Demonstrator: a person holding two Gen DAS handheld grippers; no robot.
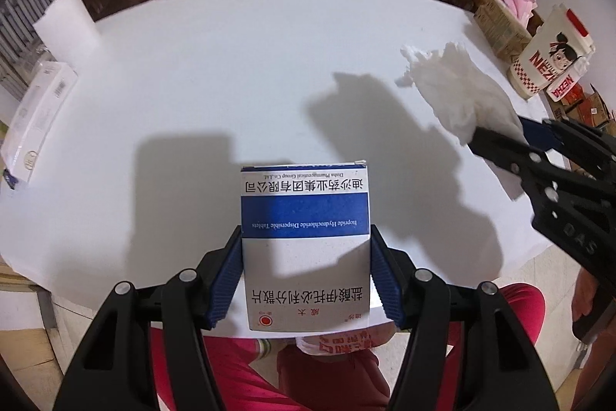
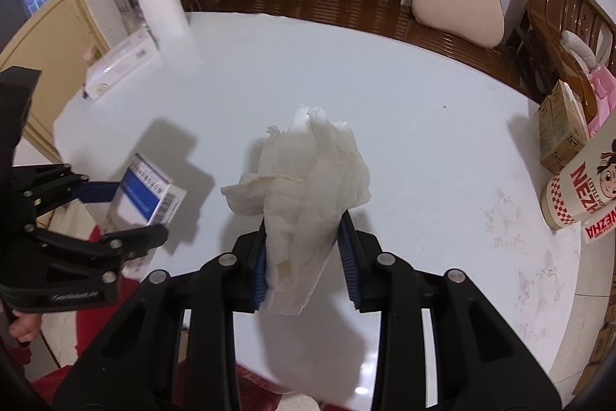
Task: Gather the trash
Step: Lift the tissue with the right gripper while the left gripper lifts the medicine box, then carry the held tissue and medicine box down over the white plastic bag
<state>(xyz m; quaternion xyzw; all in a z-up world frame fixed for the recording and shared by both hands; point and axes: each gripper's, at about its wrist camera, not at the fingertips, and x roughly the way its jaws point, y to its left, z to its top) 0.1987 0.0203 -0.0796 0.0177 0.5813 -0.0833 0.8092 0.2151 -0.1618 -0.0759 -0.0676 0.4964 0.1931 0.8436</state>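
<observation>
Left claw (image 1: 306, 268): clamped on medicine box (image 1: 304, 245), blue pads pressed against both side walls.
Medicine box: blue-and-white carton, held above near edge of bench (image 1: 231, 64).
Right claw (image 2: 306, 257): clamped on crumpled tissue (image 2: 304, 187).
Crumpled tissue: white wad, raised off bench, projecting forward beyond the pads.
Bench: white, round; printed cup (image 2: 573, 191) at right edge, flat white package (image 1: 38, 118) at left edge.
</observation>
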